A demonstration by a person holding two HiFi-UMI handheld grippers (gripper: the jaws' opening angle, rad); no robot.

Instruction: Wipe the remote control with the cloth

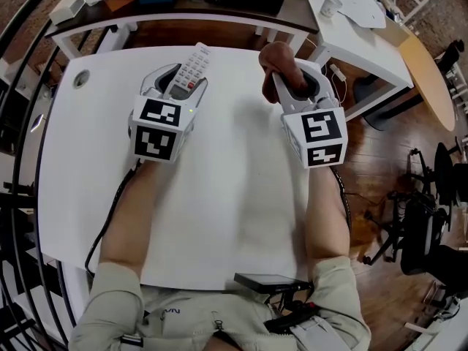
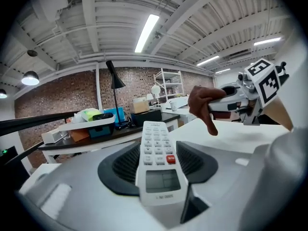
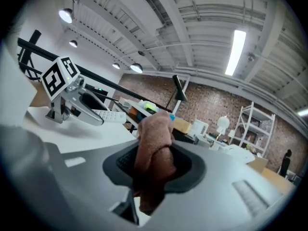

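L gripper [image 1: 181, 80] pinches the remote control [image 1: 193, 66] by its near end over the worktop [image 1: 234, 189], long axis pointing away from the person; R gripper [image 1: 292, 85], clamping the cloth [image 1: 278, 59], sits to its right, apart.

In the head view, toward 11 o'clock, the near end of the white rectangular plastic remote control [image 1: 193, 66] is hidden behind the left gripper [image 1: 180, 82] and its marker cube. Its button print is too small to read. Toward 1 o'clock, the lower folds of the brown terry cloth [image 1: 279, 61] disappear between the jaws of the right gripper [image 1: 294, 88]. At 6 o'clock a flat black device [image 1: 265, 281] cannot be identified, and the person's torso is cut off. In the left gripper view, the label under the remote's display is blurred.
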